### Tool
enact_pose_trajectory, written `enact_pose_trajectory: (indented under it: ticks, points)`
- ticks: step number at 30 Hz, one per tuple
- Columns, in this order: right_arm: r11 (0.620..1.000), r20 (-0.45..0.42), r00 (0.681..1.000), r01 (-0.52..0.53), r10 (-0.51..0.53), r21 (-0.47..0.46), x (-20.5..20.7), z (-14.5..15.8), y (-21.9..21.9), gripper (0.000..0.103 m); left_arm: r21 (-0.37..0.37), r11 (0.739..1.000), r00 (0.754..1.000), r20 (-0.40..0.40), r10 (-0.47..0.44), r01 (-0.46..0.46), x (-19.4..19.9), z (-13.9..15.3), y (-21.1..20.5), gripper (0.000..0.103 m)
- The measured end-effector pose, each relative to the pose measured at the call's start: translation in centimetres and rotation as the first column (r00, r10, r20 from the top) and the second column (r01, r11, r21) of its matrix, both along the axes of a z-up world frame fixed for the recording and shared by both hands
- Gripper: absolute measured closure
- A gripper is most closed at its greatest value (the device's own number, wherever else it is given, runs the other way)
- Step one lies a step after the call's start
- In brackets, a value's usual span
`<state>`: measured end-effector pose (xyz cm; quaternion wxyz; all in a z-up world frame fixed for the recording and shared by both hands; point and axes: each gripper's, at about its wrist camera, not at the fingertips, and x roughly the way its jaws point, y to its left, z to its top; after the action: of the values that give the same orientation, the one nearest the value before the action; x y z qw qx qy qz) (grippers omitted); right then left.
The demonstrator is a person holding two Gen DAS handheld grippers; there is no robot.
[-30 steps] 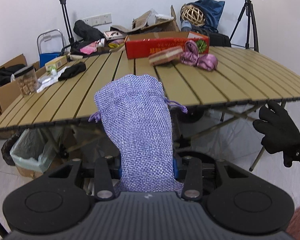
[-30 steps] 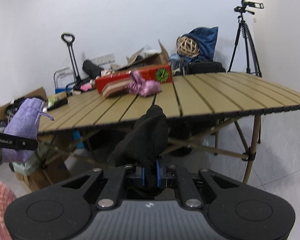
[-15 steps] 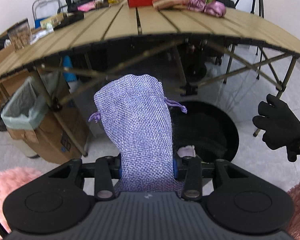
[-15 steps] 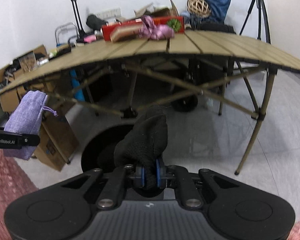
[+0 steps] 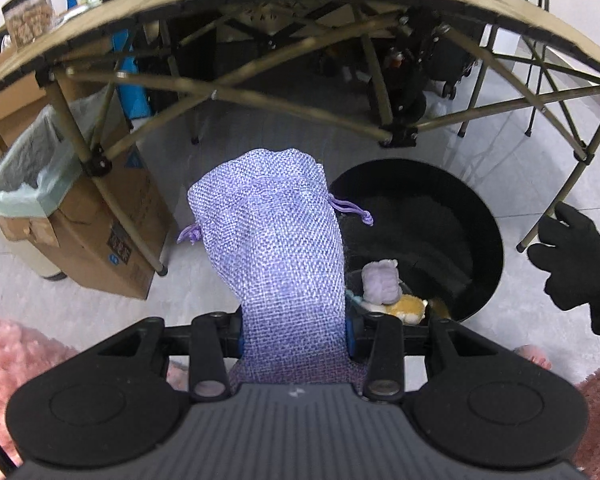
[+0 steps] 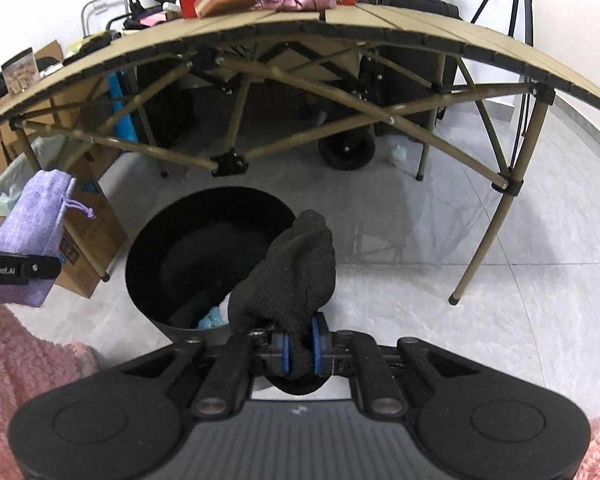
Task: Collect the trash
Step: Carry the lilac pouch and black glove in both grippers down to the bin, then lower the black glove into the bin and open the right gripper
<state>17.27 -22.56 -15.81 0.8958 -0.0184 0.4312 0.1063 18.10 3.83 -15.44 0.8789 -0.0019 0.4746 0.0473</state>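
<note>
Lilac woven drawstring pouch (image 5: 276, 248) is sitting clamped between the left gripper (image 5: 294, 334) jaws; round black bin (image 5: 456, 216) is lying just beyond them. Black knitted glove (image 6: 290, 276) is sitting pinched in the right gripper (image 6: 300, 346) jaws.

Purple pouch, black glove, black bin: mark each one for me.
purple pouch (image 5: 276, 240), left wrist view, middle of the woven cloth.
black glove (image 6: 296, 268), right wrist view, knit body above the pads.
black bin (image 6: 140, 280), right wrist view, left inner wall.

pouch (image 5: 276, 240): lilac woven | glove (image 6: 296, 268): black knit | bin (image 5: 480, 216): black | table (image 6: 380, 20): tan slats
</note>
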Motion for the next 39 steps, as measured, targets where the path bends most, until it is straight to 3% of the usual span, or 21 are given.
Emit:
enact_pose_trajectory:
  ticks: [12,39]
  points:
    - [0.999,-0.033,0.999,-0.037,0.037,-0.007,2.4,-0.9,2.6,0.093,0.017,0.999,0.999,-0.014,0.042,-0.042,0.9,-0.8,1.0,0.063]
    - [0.987,-0.099,0.983,-0.161,0.157,-0.029,9.5,-4.0,11.9,0.093,-0.026,0.991,0.989,-0.072,0.131,-0.133,1.8,-1.6,3.2,0.062]
